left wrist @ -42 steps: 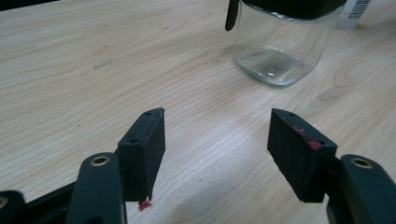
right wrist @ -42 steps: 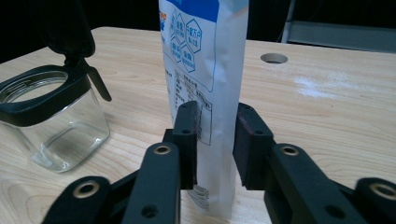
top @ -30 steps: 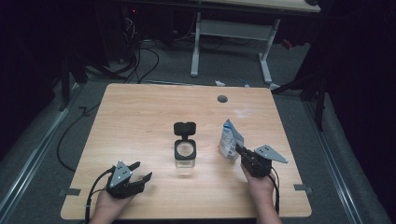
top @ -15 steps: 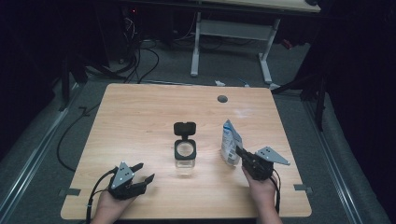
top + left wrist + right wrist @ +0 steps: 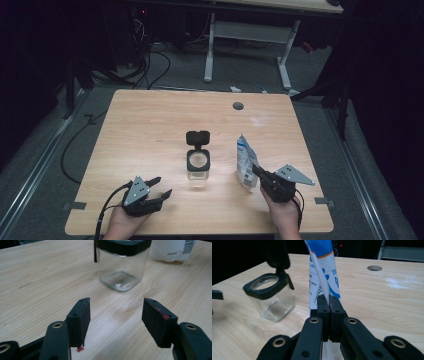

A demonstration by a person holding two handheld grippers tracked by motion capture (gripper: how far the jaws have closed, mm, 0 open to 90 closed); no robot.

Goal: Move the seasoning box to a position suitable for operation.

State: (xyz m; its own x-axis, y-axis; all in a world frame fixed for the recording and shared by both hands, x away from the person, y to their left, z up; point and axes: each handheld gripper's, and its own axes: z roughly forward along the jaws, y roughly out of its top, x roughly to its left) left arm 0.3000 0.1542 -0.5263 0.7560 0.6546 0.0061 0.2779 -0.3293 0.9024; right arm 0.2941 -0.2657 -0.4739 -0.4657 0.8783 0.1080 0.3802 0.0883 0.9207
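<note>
White-and-blue pouch (image 5: 245, 162) stands upright on the tabletop (image 5: 150, 125), just right of the glass jar (image 5: 198, 170). We see the right gripper (image 5: 328, 299) with its fingers (image 5: 323, 305) clamped tight on the pouch's near edge, low down. Jar sits mid-table, its black flip lid (image 5: 198, 137) thrown back and the mouth open; the glass looks empty.

Left gripper (image 5: 159, 186) rests near the front edge, well apart from the jar, fingers (image 5: 80, 316) spread wide with nothing between them.

We judge the step in hand as the pick-up of the pouch, grip just secured, with pouring into the jar probably to follow. Next move calls for lifting the pouch clear and carrying it over the jar mouth. We cannot tell whether the pouch top is already open. The left gripper would do well to steady the jar first, since it is light and could slide.
</note>
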